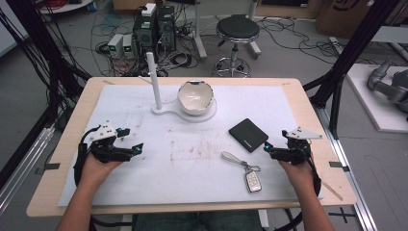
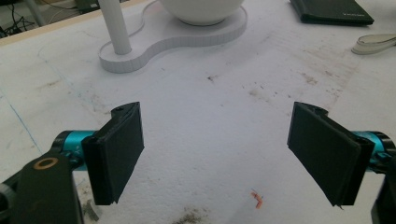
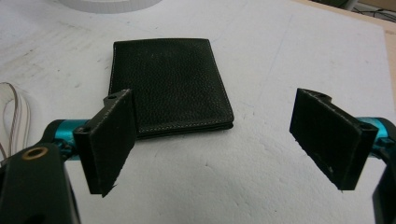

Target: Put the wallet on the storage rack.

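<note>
A black leather wallet [image 3: 168,86] lay closed and flat on the white mat, its grained cover up and pale stitching along one edge. It sat turned at an angle, just beyond the right gripper [image 3: 212,140], touching nothing.

my right gripper [image 3: 210,140] has its jaws spread wide, nothing between; black wallet [image 3: 169,84] lies flat at eleven o'clock, pale strap [image 3: 11,112] at nine.
</note>
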The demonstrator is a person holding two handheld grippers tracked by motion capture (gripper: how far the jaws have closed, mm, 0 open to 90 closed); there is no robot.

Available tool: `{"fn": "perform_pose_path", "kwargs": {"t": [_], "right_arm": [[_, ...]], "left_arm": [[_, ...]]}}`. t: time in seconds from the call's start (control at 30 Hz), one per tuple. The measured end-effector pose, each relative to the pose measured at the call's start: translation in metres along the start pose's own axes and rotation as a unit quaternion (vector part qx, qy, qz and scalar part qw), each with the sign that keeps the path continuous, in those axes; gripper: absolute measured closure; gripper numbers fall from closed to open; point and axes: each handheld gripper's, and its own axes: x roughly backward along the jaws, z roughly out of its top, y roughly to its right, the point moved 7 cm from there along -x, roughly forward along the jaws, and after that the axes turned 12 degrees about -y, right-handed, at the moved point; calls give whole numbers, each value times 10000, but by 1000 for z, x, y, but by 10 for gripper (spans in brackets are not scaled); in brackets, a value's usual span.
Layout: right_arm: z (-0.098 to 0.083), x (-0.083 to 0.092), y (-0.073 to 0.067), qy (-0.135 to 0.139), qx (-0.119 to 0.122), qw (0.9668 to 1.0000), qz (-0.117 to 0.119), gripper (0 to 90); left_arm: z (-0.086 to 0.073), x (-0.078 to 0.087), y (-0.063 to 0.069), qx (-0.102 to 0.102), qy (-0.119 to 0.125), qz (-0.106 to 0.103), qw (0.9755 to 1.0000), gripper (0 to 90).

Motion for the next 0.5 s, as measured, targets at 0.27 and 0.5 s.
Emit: {"fn": "perform_pose_path", "kwargs": {"t": [0.27,0.5], "right_arm": [[0,0,0,1,15,10000,-7,154],[-1,-1,3,0,-13,10000,-21,154]], "left_arm": [[0,-1,1,-11,-5,-21,10000,184],[4,-4,4,-7,-13,-43,10000,184]]}}
